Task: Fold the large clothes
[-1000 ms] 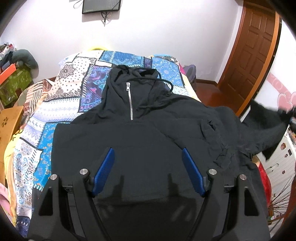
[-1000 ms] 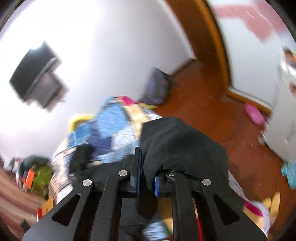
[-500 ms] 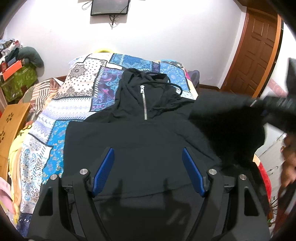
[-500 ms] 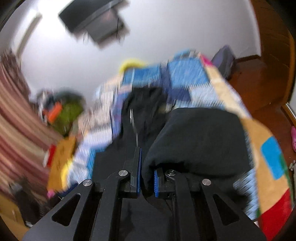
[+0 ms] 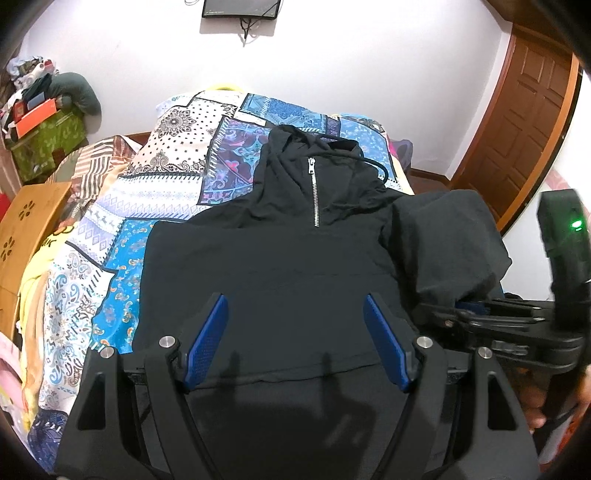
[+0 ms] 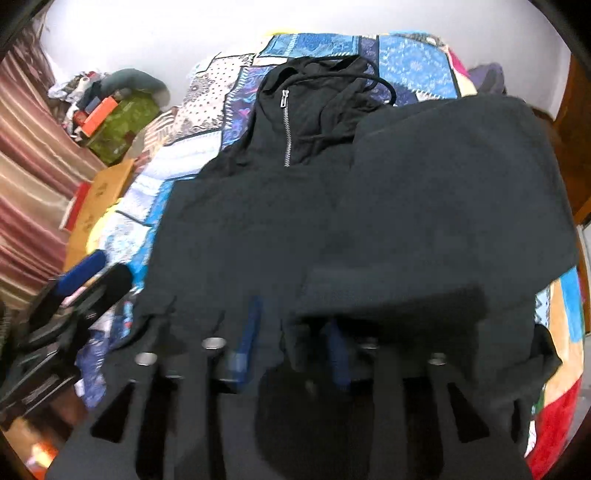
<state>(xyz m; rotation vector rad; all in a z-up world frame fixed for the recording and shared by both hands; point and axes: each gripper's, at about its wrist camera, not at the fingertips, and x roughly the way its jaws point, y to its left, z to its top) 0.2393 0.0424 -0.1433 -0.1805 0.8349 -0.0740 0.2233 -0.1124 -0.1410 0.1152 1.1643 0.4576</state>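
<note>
The hoodie [image 5: 280, 266] lies flat on the bed [image 5: 177, 155], its right sleeve [image 6: 454, 192] brought over the chest. My right tongs [image 6: 291, 343] have just been opening, sleeve edge loose between them. My left tongs [image 5: 295, 332] hang wide, empty. I should drop it squarely, then smooth it.

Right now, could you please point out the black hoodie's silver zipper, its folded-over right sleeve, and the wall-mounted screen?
Silver zipper [image 5: 314, 195]: left wrist view, middle of the teeth.
Folded-over right sleeve [image 6: 454, 192]: right wrist view, middle of the flat fabric.
Wall-mounted screen [image 5: 240, 8]: left wrist view, lower panel.
</note>
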